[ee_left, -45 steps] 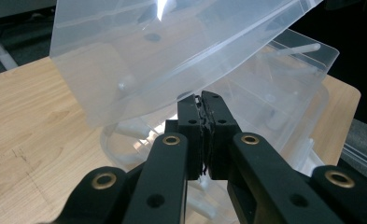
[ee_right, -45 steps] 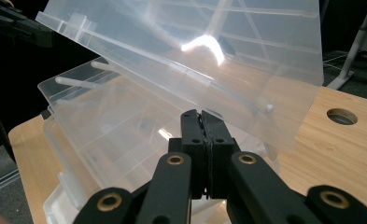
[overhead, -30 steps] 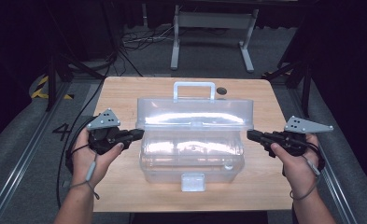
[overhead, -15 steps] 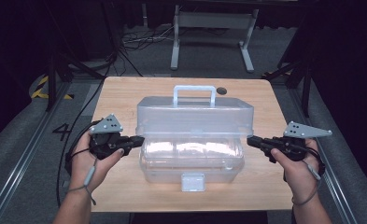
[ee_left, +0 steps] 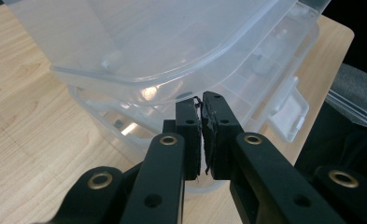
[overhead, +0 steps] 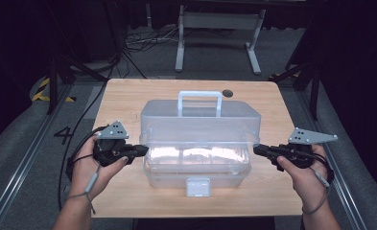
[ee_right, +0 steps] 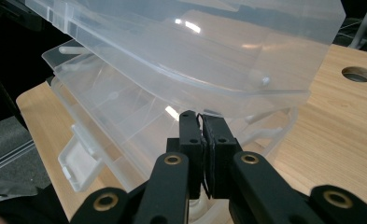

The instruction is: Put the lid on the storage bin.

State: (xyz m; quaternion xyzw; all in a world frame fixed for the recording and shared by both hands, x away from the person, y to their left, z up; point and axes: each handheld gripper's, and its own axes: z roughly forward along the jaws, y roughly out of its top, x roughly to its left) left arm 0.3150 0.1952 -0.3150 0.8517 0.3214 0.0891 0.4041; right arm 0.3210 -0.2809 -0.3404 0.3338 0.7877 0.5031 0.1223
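On my left, my left gripper (overhead: 140, 149) sits low over the wooden table (overhead: 123, 103), with my left hand (overhead: 88, 165) wrapped round its body and its grey plate on top. In the left gripper view its two black jaws are pressed together with barely a slit between the pads, and their tips sit right under the rim of the lid (ee_left: 139, 51) at the left end of the clear plastic box (overhead: 198, 165). I think the tips touch that rim, though the clear plastic makes the contact hard to judge. The box stands in the middle of the table, between my two grippers, its white latch (overhead: 198, 187) facing me and its handle (overhead: 199, 101) on the far side. The lid (overhead: 200, 125) is raised off the base at the front, leaving a gap through which the divided tray shows. On my right, my right gripper (overhead: 258, 150) mirrors the other one, held in my right hand (overhead: 303, 170) with its nose against the right end of the box. In the right gripper view its jaws are likewise closed pad to pad, gripping nothing, with the tips just beneath the lid's lower edge (ee_right: 246, 100).
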